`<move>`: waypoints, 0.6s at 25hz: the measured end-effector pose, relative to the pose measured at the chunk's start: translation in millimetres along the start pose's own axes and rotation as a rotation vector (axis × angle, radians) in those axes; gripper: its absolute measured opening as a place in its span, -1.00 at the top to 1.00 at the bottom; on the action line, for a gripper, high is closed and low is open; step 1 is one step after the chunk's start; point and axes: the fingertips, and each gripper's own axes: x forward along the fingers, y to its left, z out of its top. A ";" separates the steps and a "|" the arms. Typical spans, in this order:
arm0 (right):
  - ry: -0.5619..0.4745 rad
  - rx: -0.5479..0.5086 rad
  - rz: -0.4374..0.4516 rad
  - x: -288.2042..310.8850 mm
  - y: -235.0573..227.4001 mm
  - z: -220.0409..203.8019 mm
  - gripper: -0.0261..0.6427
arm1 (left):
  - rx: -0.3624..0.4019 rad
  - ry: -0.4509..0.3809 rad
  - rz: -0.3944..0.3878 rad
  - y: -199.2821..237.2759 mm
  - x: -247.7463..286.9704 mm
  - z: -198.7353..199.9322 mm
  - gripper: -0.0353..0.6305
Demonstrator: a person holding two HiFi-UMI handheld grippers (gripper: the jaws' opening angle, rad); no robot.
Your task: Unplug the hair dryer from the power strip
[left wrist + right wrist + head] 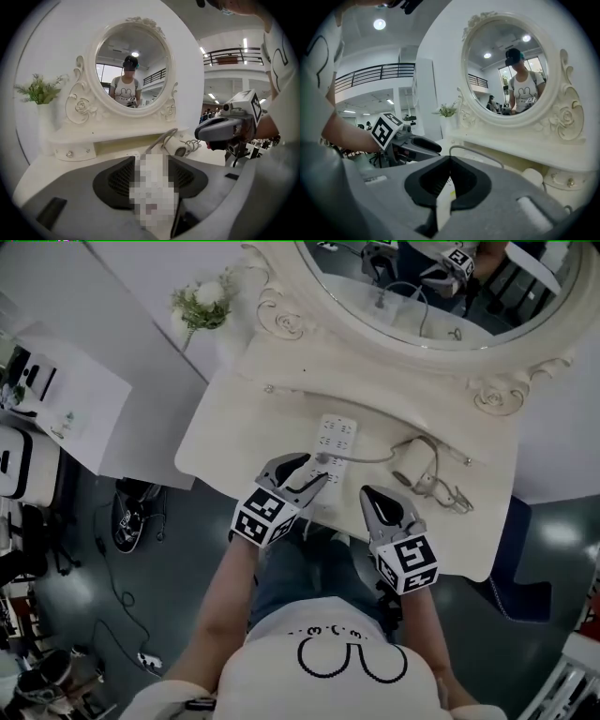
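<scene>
White power strip [337,435] (left gripper [316,469] astride)

No readable words, brand names or numbers anywhere. Only signs are black-and-white square marker patterns on cube of left gripper [315,468] and on cube of right gripper [367,491]: code-like blocks, no letters. White shirt [352,681] on person carries black outline drawing of dots and curved loops, no lettering. Power strip [336,437]: any print too small to tell.

Cream dressing table [225,427] with ornate oval mirror [441,296], dark grey floor [187,554]
</scene>
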 end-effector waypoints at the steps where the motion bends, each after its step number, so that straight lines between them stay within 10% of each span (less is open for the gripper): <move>1: 0.010 0.003 -0.018 1.0 0.7 -2.8 0.92 | 0.002 0.011 -0.023 1.6 5.7 -2.5 0.29; 15: 0.074 0.175 -0.426 30.8 -0.6 -20.5 0.92 | 0.317 0.179 -0.365 24.5 58.8 -44.7 0.54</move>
